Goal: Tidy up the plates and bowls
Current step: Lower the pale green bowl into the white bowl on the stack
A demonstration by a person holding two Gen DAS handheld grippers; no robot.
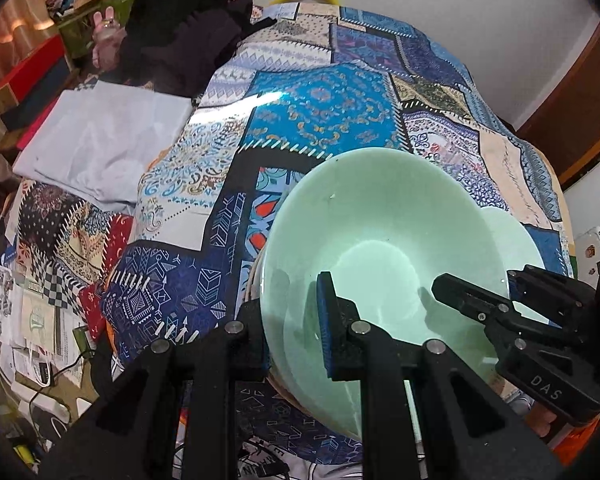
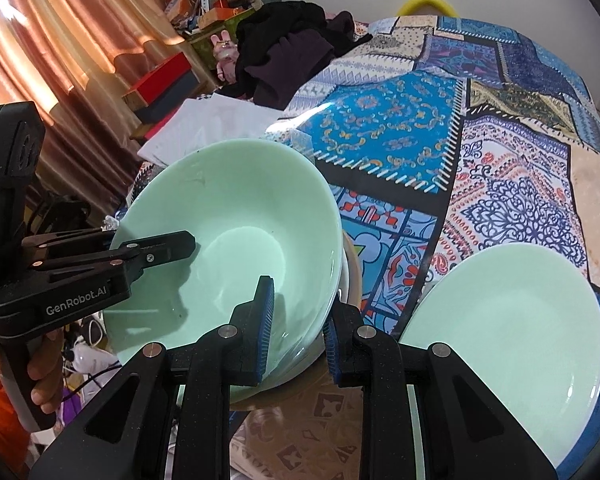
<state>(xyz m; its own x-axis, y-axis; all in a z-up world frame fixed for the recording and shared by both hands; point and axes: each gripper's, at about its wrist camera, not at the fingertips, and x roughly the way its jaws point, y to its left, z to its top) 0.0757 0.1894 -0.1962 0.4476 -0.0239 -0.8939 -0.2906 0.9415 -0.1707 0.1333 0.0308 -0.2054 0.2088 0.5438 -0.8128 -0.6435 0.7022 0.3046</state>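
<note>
A pale green bowl point(image 1: 380, 248) sits nested on other bowls at the near edge of the patchwork-covered table point(image 1: 320, 112). My left gripper point(image 1: 292, 316) straddles the bowl's left rim, one blue pad inside and one finger outside, closed on it. My right gripper point(image 2: 298, 320) straddles the same bowl point(image 2: 236, 232) at its right rim, also closed on it. The right gripper also shows in the left wrist view point(image 1: 480, 292), and the left one in the right wrist view point(image 2: 152, 248). A pale green plate point(image 2: 508, 332) lies to the right of the bowl.
A folded white cloth point(image 1: 104, 144) lies left of the table, with a dark clothes pile point(image 1: 188, 44) behind it. Boxes and clutter point(image 2: 168, 80) stand by the curtain. Papers and cables point(image 1: 32, 320) lie low at the left.
</note>
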